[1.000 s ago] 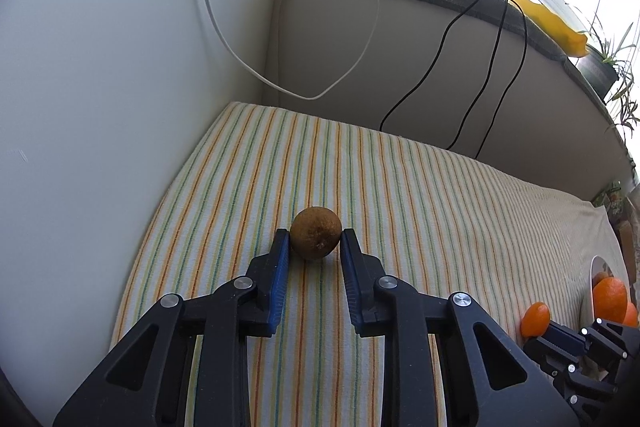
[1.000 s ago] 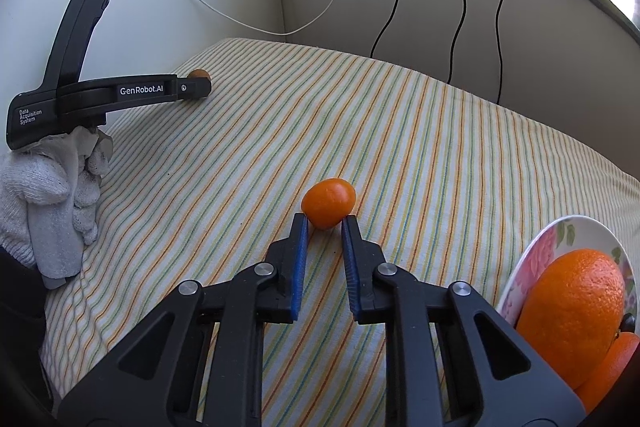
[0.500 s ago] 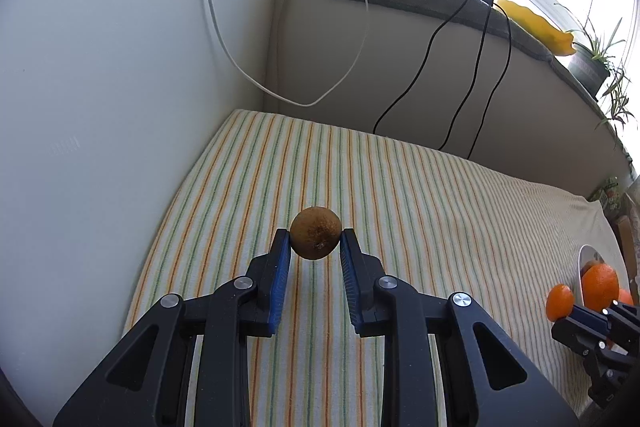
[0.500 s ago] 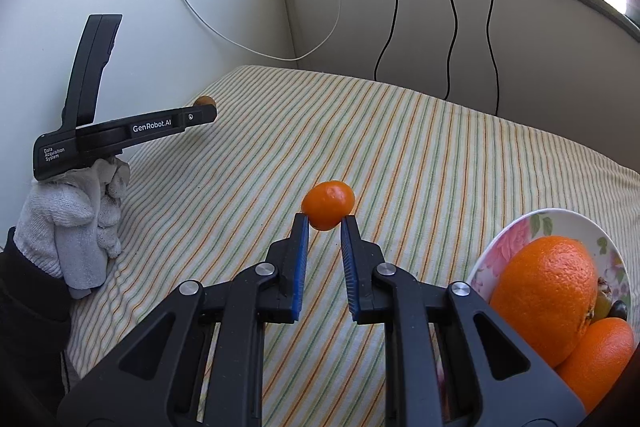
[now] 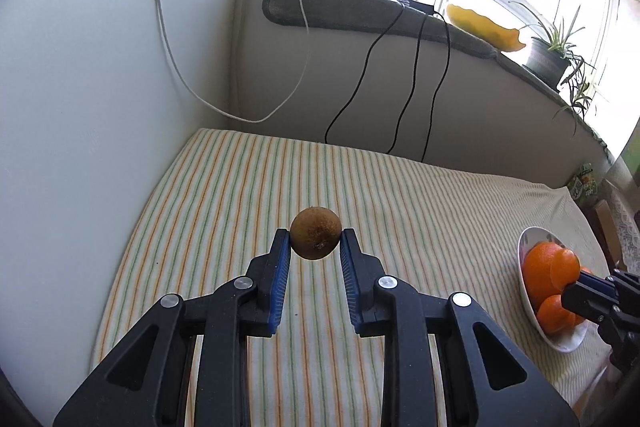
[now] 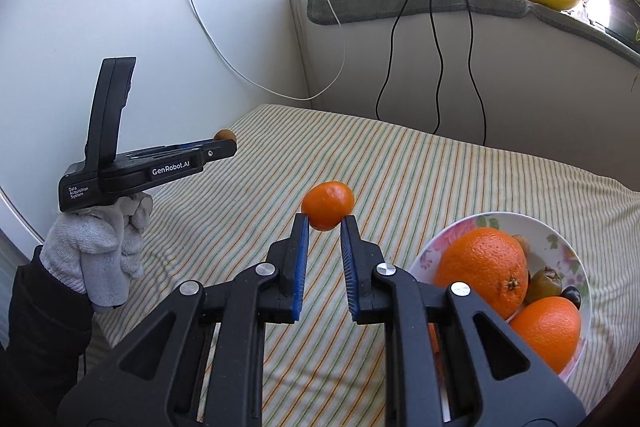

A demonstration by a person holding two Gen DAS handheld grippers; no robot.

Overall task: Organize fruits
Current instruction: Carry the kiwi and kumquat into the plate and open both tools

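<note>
left tongs (image 5: pixel 316 247) gripping brown kiwi (image 5: pixel 316 233), hanging above striped surface (image 5: pixel 400 187) | right tongs (image 6: pixel 325 223) clamping small mandarin (image 6: pixel 328 205) in air, beside floral bowl (image 6: pixel 560 239) holding oranges (image 6: pixel 484 269)

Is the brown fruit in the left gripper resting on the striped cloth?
No, the brown fruit is clamped between the left gripper fingertips, lifted clear above the striped cloth.

Left gripper (image 5: pixel 316 247) and right gripper (image 6: pixel 325 223): matte black plastic linkage arms, round silver screws at pivots, blue ribbed finger pads (image 6: pixel 301 259). Left unit's side printed "GenRobot.AI", "Data Acquisition System". Left hand (image 6: pixel 96 251): grey-white knit glove, black sleeve.
</note>
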